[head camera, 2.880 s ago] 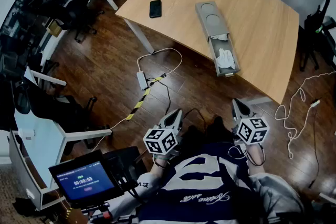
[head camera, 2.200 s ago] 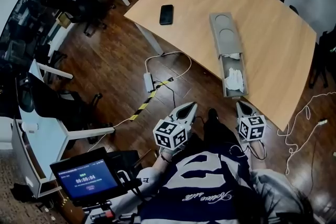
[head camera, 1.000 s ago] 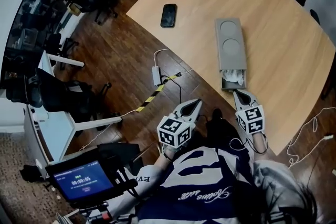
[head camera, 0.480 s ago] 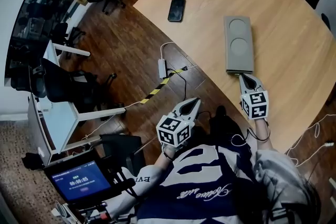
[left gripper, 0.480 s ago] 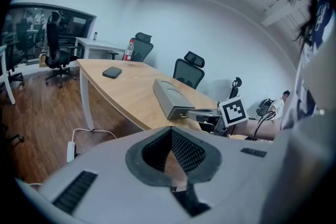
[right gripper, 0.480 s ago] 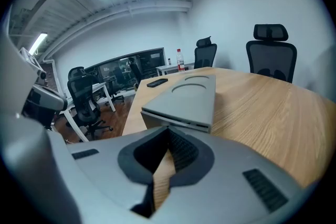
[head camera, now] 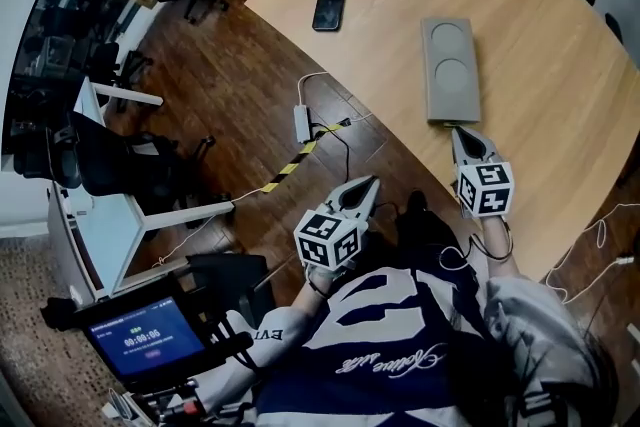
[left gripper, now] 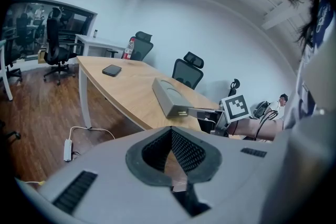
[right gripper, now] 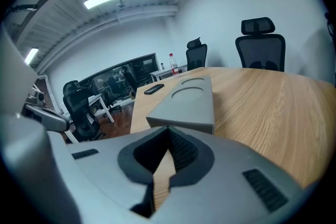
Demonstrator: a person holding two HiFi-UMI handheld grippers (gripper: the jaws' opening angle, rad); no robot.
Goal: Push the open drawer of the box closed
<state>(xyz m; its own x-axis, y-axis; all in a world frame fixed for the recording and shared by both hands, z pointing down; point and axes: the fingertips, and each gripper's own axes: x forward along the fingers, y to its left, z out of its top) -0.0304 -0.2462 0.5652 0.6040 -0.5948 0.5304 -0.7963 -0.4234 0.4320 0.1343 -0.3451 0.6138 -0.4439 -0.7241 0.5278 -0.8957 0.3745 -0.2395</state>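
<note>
Right tongs [head camera: 462, 135] closed (empty), tips at near end of box [head camera: 449, 68], left tongs [head camera: 366, 187] closed, well apart

Bare table [head camera: 560, 65] flanks the box [head camera: 451, 70], the phone [head camera: 329, 7] lying well to its left.

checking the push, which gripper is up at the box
The right gripper, tips at the grey box's near end; the left gripper hangs over the floor.

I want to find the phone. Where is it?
In the head view, the phone lies on the wooden table, left of the grey box, near the edge.
</note>
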